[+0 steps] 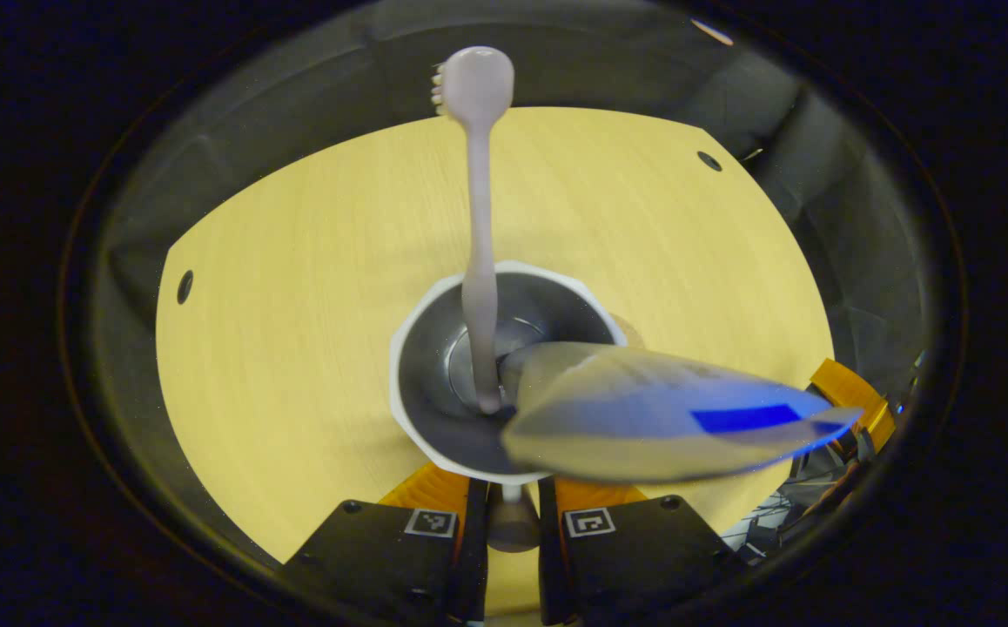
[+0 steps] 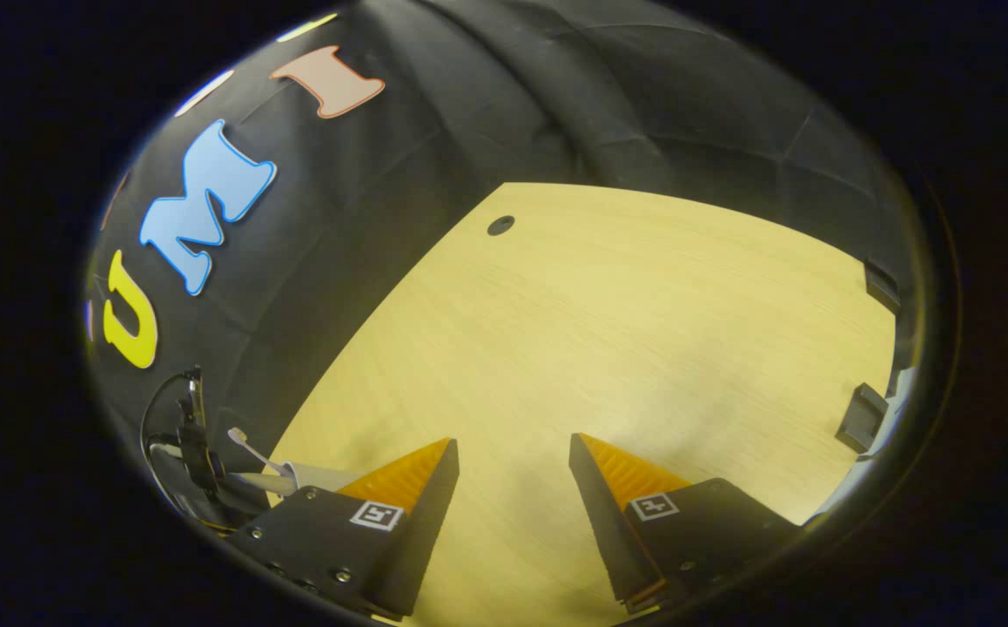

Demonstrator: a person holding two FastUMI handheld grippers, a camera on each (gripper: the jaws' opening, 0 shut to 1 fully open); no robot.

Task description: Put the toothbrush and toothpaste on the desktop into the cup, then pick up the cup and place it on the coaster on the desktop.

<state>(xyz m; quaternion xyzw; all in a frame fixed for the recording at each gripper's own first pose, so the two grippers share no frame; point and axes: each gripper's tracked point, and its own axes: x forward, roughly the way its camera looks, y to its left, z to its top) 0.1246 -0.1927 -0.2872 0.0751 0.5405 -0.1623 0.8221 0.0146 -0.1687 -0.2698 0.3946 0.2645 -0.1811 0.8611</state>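
Pale wooden desktop [image 2: 608, 348] lies bare beneath the released right gripper [image 2: 513, 448]; at 6 o'clock, left gripper [image 1: 513, 509] clamps the white cup [image 1: 434, 305] handle.

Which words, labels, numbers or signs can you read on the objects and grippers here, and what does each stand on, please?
No text here can be read.
Toothpaste: blue patch and faint print, too blurred to read.
Left gripper and right gripper: square black-and-white markers, a pattern with no words.
Toothbrush, cup, desktop: no text seen.
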